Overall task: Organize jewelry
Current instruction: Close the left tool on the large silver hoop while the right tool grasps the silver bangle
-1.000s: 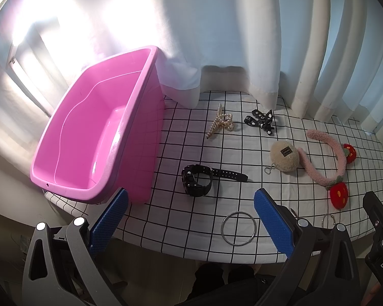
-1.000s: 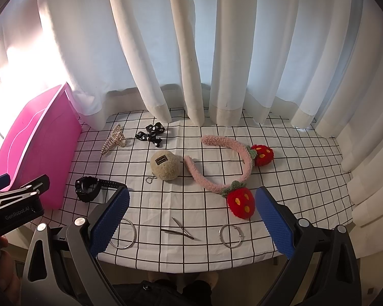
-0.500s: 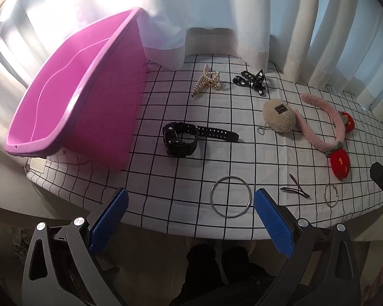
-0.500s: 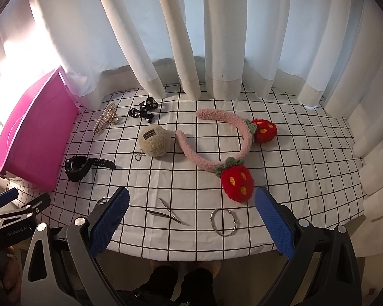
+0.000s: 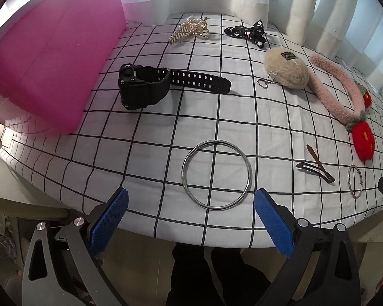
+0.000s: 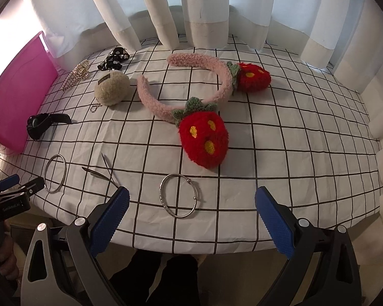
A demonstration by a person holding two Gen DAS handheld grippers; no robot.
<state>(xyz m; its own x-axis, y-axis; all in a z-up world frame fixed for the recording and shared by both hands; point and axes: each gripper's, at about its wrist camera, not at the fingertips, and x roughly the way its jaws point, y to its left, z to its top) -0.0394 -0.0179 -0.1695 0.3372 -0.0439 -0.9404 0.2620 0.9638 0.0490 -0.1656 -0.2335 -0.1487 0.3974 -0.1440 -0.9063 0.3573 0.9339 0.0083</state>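
Both hand-held grippers spread wide, nothing held. Left hand-held gripper [image 5: 190,218] lined up right over the big silver bangle [image 5: 217,174] at the near edge of the table [image 5: 140,153]; right hand-held gripper [image 6: 191,210] framing the smaller hinged bangle [image 6: 180,195], also close to the edge. Rest of the jewelry and accessories all out on the cloth, none in the pink bin [image 5: 51,46] as far as can be seen: black watch [image 5: 145,86] just beside the bin wall, pearl claw clip [image 5: 191,29] and black bow [image 5: 247,33] at the back, fuzzy keychain pouch [image 5: 286,68] touching the strawberry headband [image 6: 199,97], two brown snap clips [image 5: 315,169] crossed between the bangles.

Likely trouble spots:
- Thin bangles lying flat on fabric, so easy to pinch the cloth instead of the metal, or nudge a ring off the near edge.
- Round metal against the blue pads, probably prone to slipping or rolling out on a lift.
- Bin wall tall, bangle possibly clipping the rim on the way in.
- Both grippers working close together, some bump risk.

Surface: white cloth with black grid, a bit wrinkled, draped over the edge. White curtains all around the back, bright daylight behind, washed out on the left.
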